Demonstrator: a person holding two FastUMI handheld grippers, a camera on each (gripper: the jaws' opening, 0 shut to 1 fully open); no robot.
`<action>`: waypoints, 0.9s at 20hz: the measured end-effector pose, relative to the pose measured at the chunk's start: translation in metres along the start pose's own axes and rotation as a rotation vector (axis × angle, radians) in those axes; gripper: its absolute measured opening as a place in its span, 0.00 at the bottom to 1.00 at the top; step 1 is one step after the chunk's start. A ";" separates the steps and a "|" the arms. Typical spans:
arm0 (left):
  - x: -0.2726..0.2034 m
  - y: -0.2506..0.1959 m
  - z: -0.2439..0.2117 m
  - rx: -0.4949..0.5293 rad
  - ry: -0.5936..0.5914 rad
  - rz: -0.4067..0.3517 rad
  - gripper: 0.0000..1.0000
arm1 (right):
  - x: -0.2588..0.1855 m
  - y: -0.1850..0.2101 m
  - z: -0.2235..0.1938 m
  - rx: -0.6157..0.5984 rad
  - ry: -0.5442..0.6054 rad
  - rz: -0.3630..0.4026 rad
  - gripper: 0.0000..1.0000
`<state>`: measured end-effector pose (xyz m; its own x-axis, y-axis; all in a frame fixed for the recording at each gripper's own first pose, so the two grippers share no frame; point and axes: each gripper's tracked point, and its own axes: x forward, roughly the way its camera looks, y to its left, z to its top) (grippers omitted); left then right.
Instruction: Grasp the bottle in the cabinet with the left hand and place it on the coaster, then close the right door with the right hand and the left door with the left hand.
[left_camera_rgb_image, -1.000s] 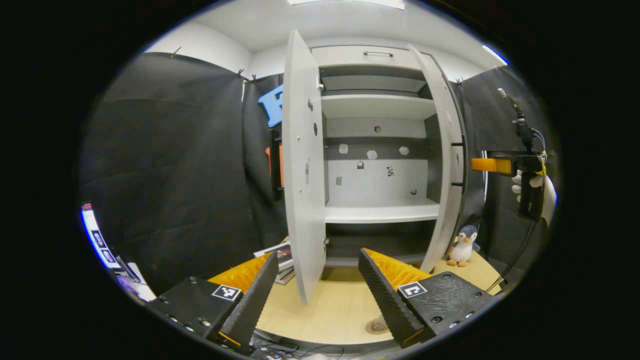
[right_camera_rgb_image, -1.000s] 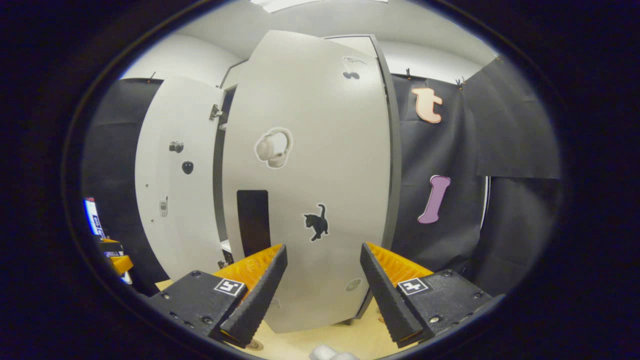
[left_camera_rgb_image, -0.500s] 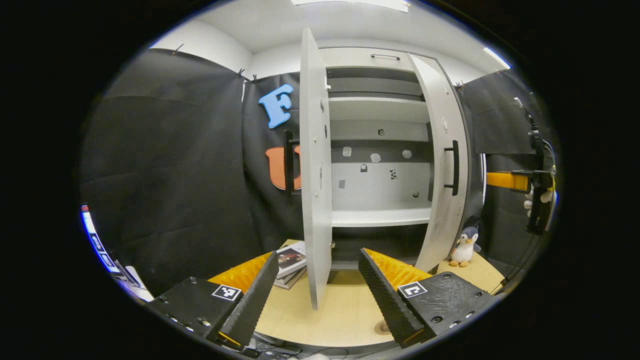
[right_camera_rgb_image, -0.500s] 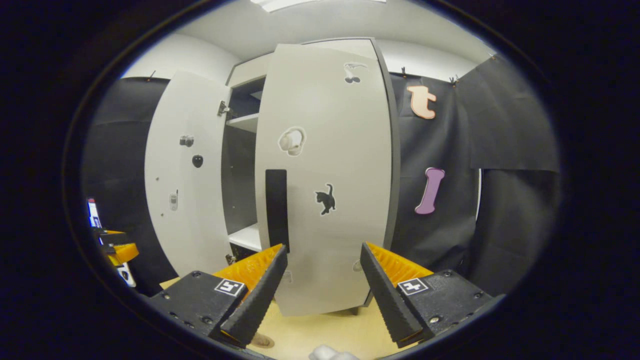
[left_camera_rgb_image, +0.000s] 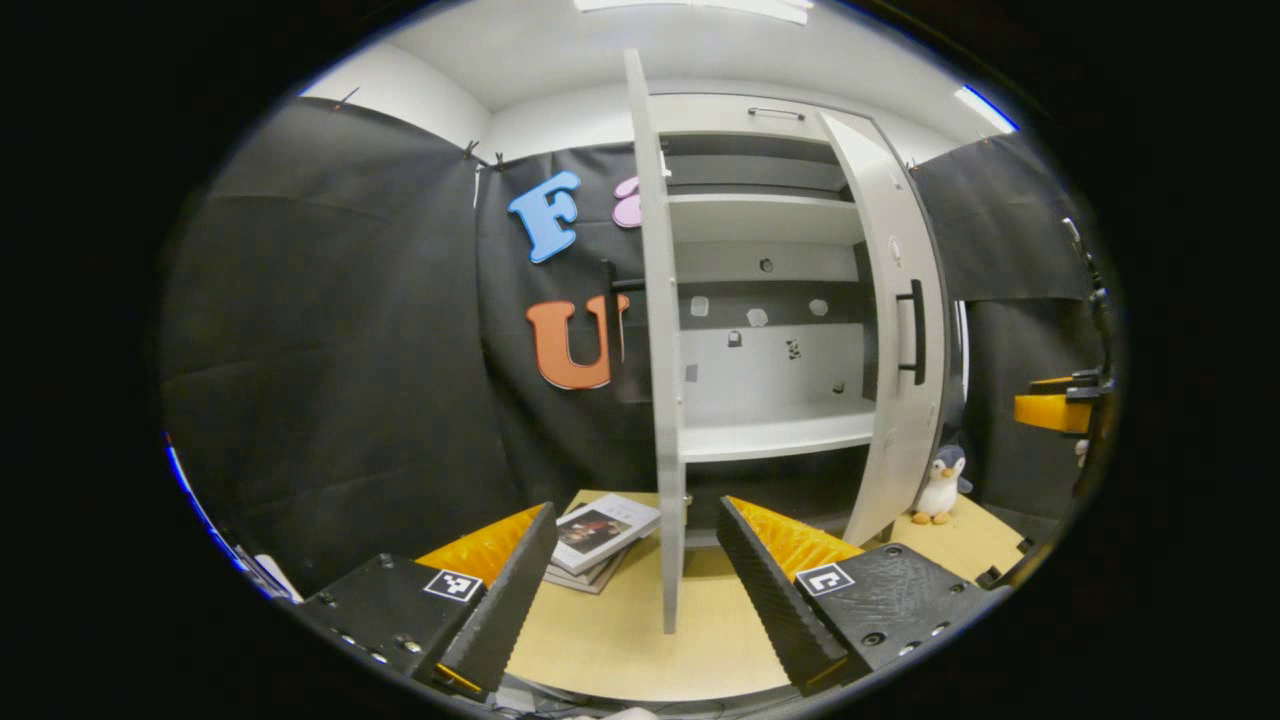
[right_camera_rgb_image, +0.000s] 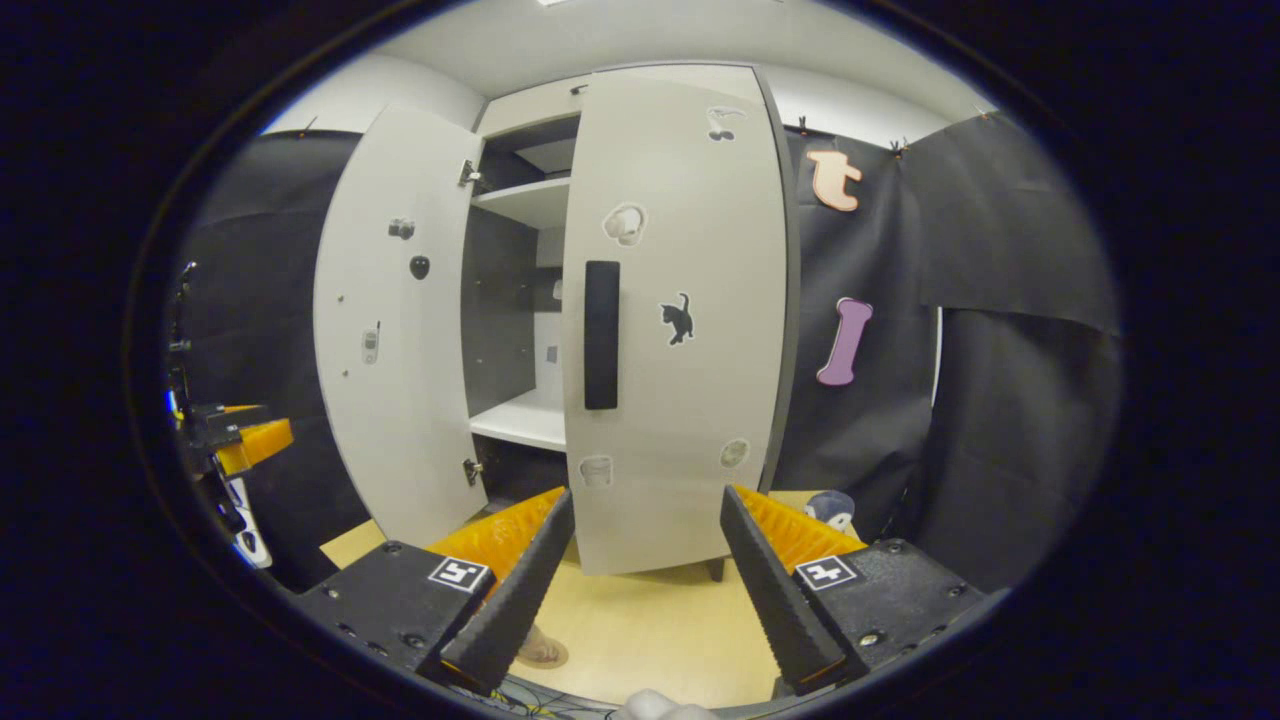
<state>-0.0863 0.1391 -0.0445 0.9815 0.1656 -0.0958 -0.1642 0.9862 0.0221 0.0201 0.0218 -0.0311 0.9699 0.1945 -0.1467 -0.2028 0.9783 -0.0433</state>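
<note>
The white cabinet (left_camera_rgb_image: 770, 250) stands on the table with bare shelves. Its left door (left_camera_rgb_image: 662, 380) stands open, edge-on to the left gripper view. The right door (left_camera_rgb_image: 898, 380), with a black handle (left_camera_rgb_image: 916, 332), stands ajar. My left gripper (left_camera_rgb_image: 635, 590) hangs open over the tabletop, short of the left door's lower edge. In the right gripper view, my right gripper (right_camera_rgb_image: 640, 590) is open and apart from the right door (right_camera_rgb_image: 680, 320) and its handle (right_camera_rgb_image: 600, 335). A round brownish coaster (right_camera_rgb_image: 543, 652) lies on the table, partly behind a finger. The left door (right_camera_rgb_image: 395, 330) is wide open.
A stack of books (left_camera_rgb_image: 600, 530) lies left of the cabinet. A toy penguin (left_camera_rgb_image: 940, 485) stands at its right foot. The wooden table (left_camera_rgb_image: 620, 640) runs to its front edge below my fingers. The other gripper (left_camera_rgb_image: 1060, 410) shows far right, and the left one (right_camera_rgb_image: 240, 440) far left.
The right door has swung further toward shut. My right gripper has drawn back from it. My left gripper has shifted left, so the left door now shows edge-on.
</note>
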 end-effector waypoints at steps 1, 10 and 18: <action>0.004 0.009 0.002 0.002 -0.005 0.003 0.99 | -0.005 0.002 -0.004 0.002 0.006 -0.008 0.96; 0.060 0.088 0.031 0.016 -0.034 0.096 0.97 | -0.044 0.005 -0.017 0.002 0.031 -0.075 0.96; 0.113 0.097 0.073 -0.012 -0.088 0.101 0.99 | -0.062 0.003 -0.021 -0.002 0.046 -0.106 0.96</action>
<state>0.0161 0.2534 0.0190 0.9648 0.2631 -0.0055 -0.2630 0.9647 0.0154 -0.0438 0.0108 -0.0433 0.9787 0.0861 -0.1862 -0.0994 0.9930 -0.0632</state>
